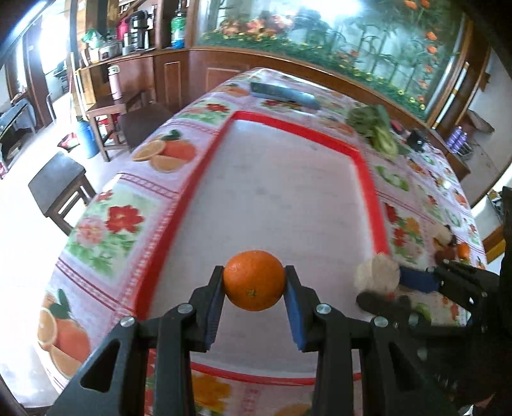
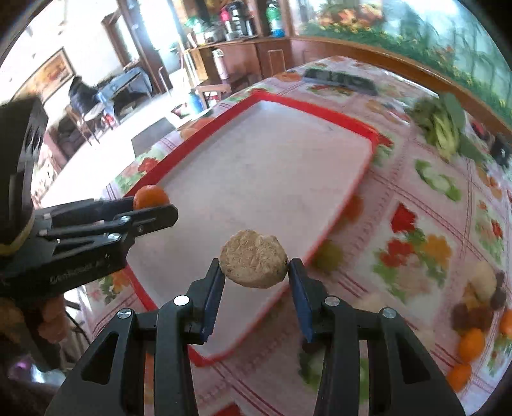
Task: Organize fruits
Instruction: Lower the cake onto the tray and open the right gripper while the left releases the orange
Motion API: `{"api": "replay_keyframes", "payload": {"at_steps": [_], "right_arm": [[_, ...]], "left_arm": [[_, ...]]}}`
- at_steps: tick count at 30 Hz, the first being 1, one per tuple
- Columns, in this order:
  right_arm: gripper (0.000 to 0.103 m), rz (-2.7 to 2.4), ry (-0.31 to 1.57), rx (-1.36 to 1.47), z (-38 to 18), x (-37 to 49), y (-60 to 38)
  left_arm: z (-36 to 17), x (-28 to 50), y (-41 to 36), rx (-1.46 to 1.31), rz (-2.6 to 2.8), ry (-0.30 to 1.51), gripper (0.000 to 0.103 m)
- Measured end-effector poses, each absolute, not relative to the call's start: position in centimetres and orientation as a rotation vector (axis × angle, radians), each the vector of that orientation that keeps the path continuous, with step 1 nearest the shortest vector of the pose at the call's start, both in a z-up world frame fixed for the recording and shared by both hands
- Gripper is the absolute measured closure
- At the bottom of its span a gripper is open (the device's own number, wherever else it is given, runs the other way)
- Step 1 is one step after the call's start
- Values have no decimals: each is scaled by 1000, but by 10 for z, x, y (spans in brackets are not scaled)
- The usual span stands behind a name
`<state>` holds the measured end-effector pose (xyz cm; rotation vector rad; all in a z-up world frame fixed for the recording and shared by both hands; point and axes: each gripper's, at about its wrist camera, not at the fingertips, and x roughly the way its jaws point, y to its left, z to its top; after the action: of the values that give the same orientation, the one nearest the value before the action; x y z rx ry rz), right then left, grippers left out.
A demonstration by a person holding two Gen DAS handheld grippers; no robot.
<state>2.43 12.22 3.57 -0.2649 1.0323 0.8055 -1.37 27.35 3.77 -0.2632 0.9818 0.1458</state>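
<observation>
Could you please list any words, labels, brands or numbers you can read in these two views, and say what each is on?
None can be read with confidence.
Left gripper: faint embossed lettering on its black body in the right wrist view, too blurred to read.
Green bottle on the shelf: a blue label, too small to read.
Tablecloth: only printed fruit and flowers, no words.

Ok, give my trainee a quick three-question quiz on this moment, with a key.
1. True or false: the red-rimmed tray already holds fruit.
2. What does the left gripper hold? A) leafy greens B) orange C) remote
3. Fill in: the right gripper is shut on a tan, rough ____ fruit.

Key: 1 false; 2 B; 3 round. The remaining fruits lie on the tablecloth, beside the tray.
</observation>
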Motion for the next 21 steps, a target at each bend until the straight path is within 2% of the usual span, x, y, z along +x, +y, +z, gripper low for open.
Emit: {"api": "replay_keyframes", "payload": {"at_steps": [6, 17, 19, 21], "right_arm": [[66, 858, 1056, -310, 25, 9, 158], [65, 808, 1086, -331, 19, 4, 162], [65, 805, 1081, -338, 22, -1, 158], [65, 802, 1072, -330, 25, -4, 153]], "left_arm": [[24, -12, 294, -251, 162, 1012, 64], [16, -10, 297, -237, 159, 1047, 64], [17, -12, 296, -234, 170, 1047, 61], [21, -16, 294, -229, 193, 1040, 51]]}}
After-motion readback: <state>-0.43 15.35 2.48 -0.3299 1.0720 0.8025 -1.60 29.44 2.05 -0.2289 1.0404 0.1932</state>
